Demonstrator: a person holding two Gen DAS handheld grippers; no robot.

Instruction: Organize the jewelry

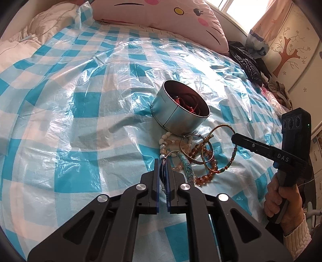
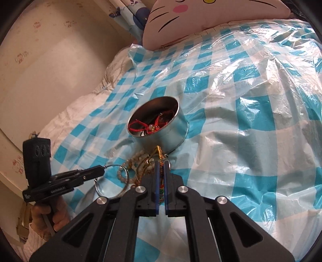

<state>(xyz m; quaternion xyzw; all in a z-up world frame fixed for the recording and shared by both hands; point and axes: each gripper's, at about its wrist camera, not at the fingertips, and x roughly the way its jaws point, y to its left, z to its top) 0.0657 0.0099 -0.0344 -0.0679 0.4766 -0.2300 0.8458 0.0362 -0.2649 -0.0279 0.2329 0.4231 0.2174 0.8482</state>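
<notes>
A round metal tin [image 1: 179,106] holding red cords stands on the checked plastic sheet; it also shows in the right wrist view [image 2: 159,125]. A pile of bracelets [image 1: 191,153] lies just in front of it: amber beads, pale beads, thin metal rings. My left gripper [image 1: 163,161] is shut on a blue-and-white patterned bangle [image 1: 186,167], seen as a ring [image 2: 112,180] from the right. My right gripper [image 2: 160,163] is shut on a gold and multicolour woven cord bracelet [image 2: 160,155], which shows from the left as a loop [image 1: 223,149] held by the right gripper [image 1: 234,139].
A pink cat-face pillow [image 1: 161,14] lies at the head of the bed. Dark clothes [image 1: 247,62] sit at the right edge by a wall. The crinkled blue-and-white sheet [image 2: 241,121] covers the mattress, with a white quilt [image 2: 66,121] on the left.
</notes>
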